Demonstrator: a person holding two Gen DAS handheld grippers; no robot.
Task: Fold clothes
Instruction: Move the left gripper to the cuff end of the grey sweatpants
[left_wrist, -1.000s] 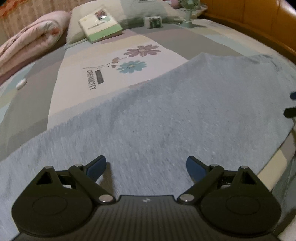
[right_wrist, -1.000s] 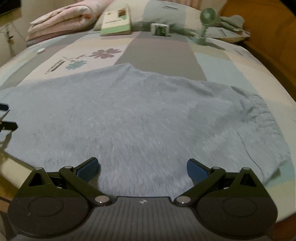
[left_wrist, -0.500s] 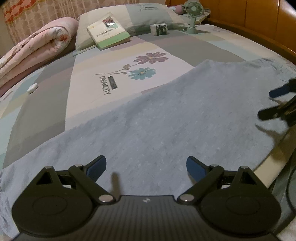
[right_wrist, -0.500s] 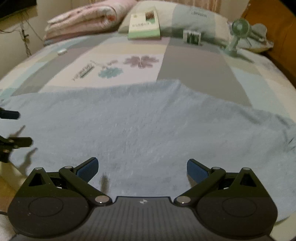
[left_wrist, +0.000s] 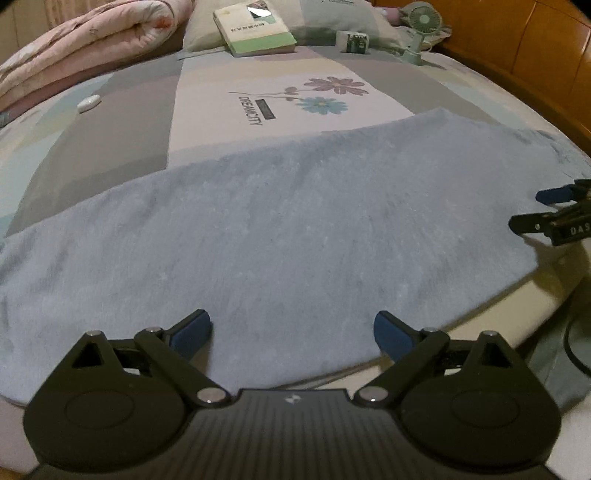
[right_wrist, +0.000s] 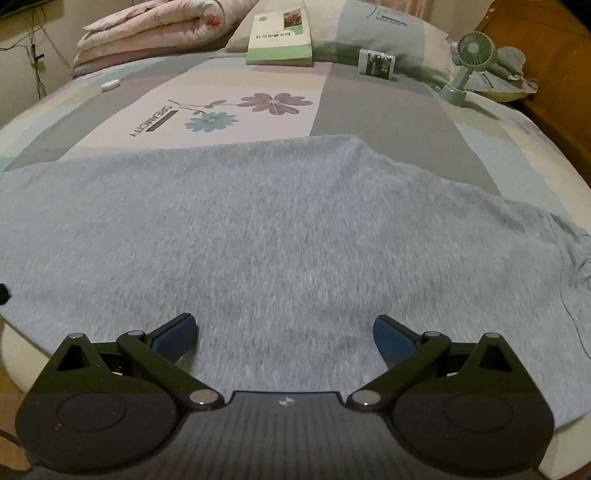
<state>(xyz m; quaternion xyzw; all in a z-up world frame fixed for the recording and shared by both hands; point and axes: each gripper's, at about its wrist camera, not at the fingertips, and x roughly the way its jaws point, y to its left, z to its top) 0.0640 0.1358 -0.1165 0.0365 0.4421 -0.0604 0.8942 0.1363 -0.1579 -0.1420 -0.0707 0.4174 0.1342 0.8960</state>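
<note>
The shirt (left_wrist: 280, 236) lay flat on the bed (left_wrist: 122, 129), long axis running side to side, its near hem just ahead of the left gripper (left_wrist: 292, 332) and right gripper (right_wrist: 283, 334), both wide open, holding nothing

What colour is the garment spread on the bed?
Light heathered blue-grey, plain with no print; the garment shows best in the right wrist view.

"DREAMCITY" on the bedsheet (left_wrist: 255, 110); "DAS" on the right hand-held gripper (left_wrist: 554, 212).

A book (right_wrist: 280, 35), small fan (right_wrist: 471, 61) and rolled pink quilt (left_wrist: 85, 48) sit on the bed (right_wrist: 369, 99)
</note>
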